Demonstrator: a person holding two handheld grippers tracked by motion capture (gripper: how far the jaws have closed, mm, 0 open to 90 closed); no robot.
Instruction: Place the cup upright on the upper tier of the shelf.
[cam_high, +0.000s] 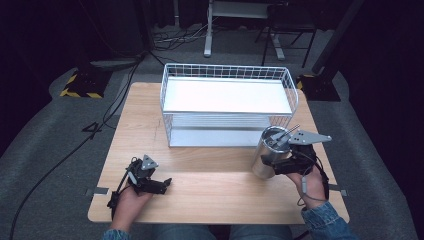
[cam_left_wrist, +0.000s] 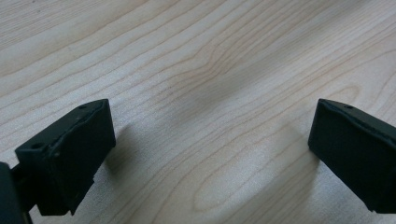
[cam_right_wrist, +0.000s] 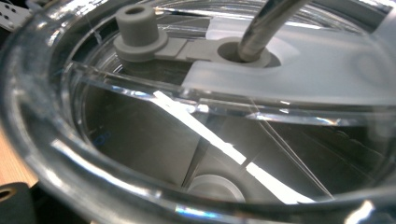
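A steel tumbler (cam_high: 264, 156) with a clear lid and a metal straw (cam_high: 289, 131) stands on the right part of the wooden table (cam_high: 210, 195), just in front of the wire basket. My right gripper (cam_high: 278, 165) is shut on the tumbler's side, the hand behind it. The right gripper view looks down at close range onto the clear lid (cam_right_wrist: 224, 112), its grey plug (cam_right_wrist: 137, 29) and the straw (cam_right_wrist: 267, 22). My left gripper (cam_high: 161, 184) rests low on the table's front left. Its jaws stand wide open over bare wood (cam_left_wrist: 210, 154), with nothing between them.
A white wire basket (cam_high: 227, 70) with a white shelf inside takes up the table's far middle. Cables, a stand foot and yellow-black striped bases lie on the grey floor beyond the table.
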